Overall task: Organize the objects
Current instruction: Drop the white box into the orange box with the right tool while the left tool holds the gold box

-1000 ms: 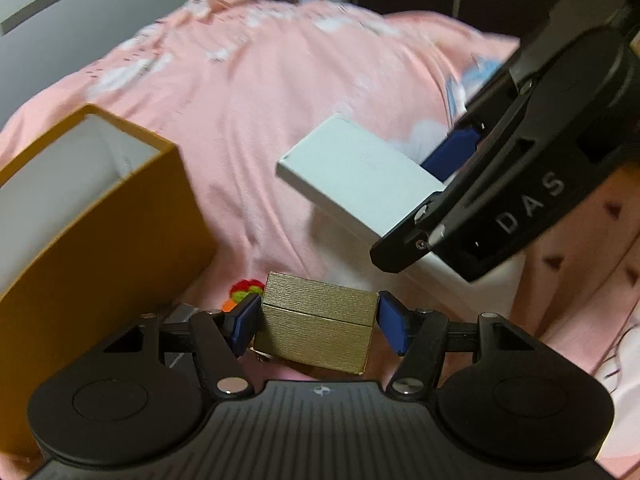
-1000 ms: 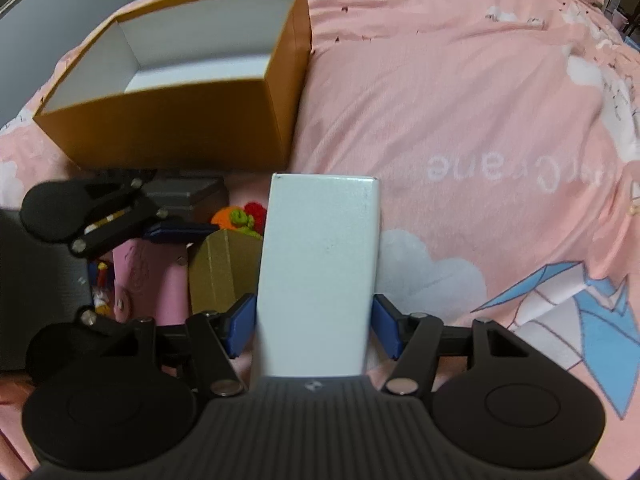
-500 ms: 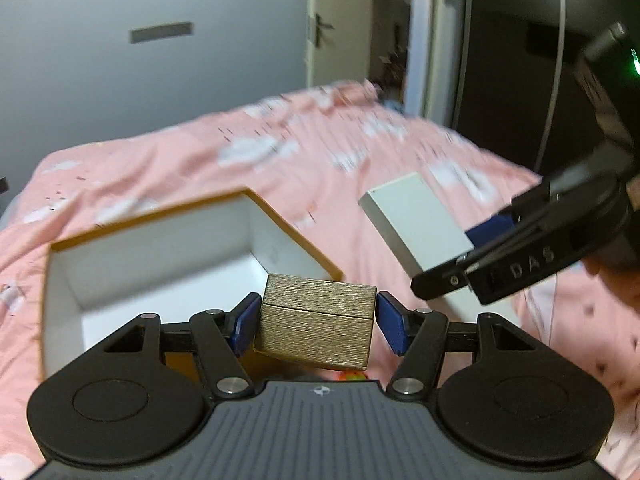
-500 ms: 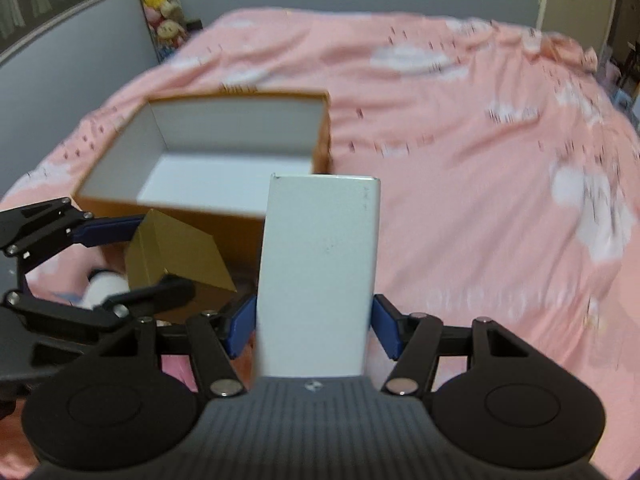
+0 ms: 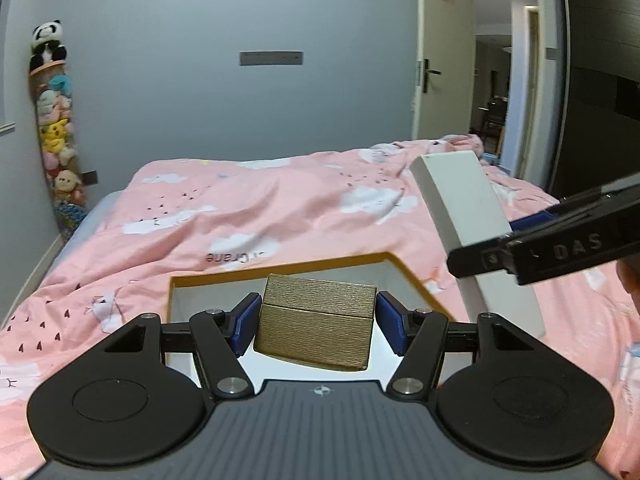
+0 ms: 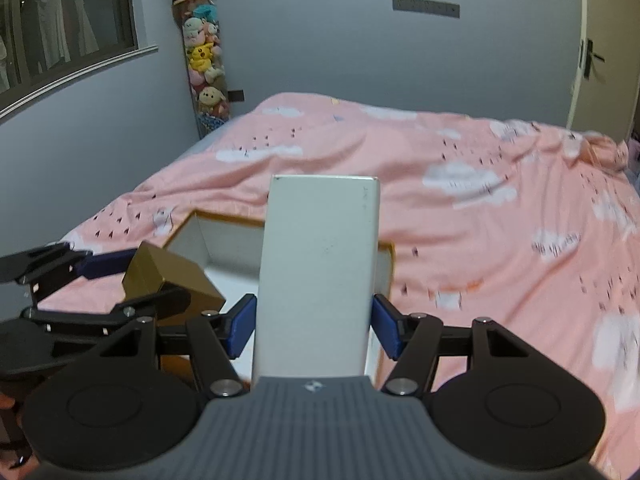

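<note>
Left tongs [image 5: 316, 322] were clenched on a gold box [image 5: 314, 326], 1 blue pad pressed against each side. Gold box sat level between the pads, held above the near part of an open orange carton [image 5: 280, 270] with a white interior. Right tongs [image 6: 312, 322] were clenched on a tall white box [image 6: 320, 276], which stood upright and extended forward past the pads. In the right wrist view, the white box was held above the near right part of the orange carton [image 6: 224, 218], and the left tongs [image 6: 120, 280] with the gold box [image 6: 168, 276] appeared just beside it on the left. Orange carton rested on a bed with a pink cloud-print duvet [image 5: 260, 208]. Column of plush toys [image 6: 202, 52] stood against the far grey wall.
</note>
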A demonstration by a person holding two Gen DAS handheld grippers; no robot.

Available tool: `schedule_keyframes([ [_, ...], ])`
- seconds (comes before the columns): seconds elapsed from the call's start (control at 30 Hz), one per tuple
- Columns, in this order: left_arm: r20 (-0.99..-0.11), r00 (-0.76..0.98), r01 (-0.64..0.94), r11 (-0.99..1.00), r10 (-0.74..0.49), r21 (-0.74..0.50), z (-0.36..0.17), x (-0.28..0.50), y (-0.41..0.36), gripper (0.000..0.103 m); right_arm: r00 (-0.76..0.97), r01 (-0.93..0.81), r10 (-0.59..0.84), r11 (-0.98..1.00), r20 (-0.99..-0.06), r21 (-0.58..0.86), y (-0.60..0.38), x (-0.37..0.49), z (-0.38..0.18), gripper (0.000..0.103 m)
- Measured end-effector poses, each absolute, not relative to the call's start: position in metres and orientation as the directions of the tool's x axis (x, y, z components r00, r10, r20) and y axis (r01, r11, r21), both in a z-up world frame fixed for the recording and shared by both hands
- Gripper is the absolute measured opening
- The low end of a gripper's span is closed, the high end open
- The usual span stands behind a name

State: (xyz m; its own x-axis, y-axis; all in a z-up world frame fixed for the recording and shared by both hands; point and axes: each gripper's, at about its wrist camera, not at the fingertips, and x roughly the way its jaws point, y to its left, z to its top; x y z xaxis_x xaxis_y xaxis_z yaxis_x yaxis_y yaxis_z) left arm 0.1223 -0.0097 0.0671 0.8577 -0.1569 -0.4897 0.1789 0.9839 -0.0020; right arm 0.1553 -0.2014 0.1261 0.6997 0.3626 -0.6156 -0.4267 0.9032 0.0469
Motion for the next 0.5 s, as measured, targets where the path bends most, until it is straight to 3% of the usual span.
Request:
schedule_keyframes([
  [0.2, -0.522, 0.844, 0.150, 0.989, -0.122, 0.012, 0.052, 0.141, -0.001, 0.072, 0.713, -0.427, 0.324, 0.904, -0.621, -0.018, -0.167, 0.194, 0.106, 0.063],
  [0.5, -0.585, 0.801, 0.147, 0.989, -0.127, -0.013, 0.024, 0.158, 0.011, 0.072, 0.585, -0.442, 0.256, 0.896, -0.770, -0.038, -0.138, 0.235, 0.041, 0.064],
])
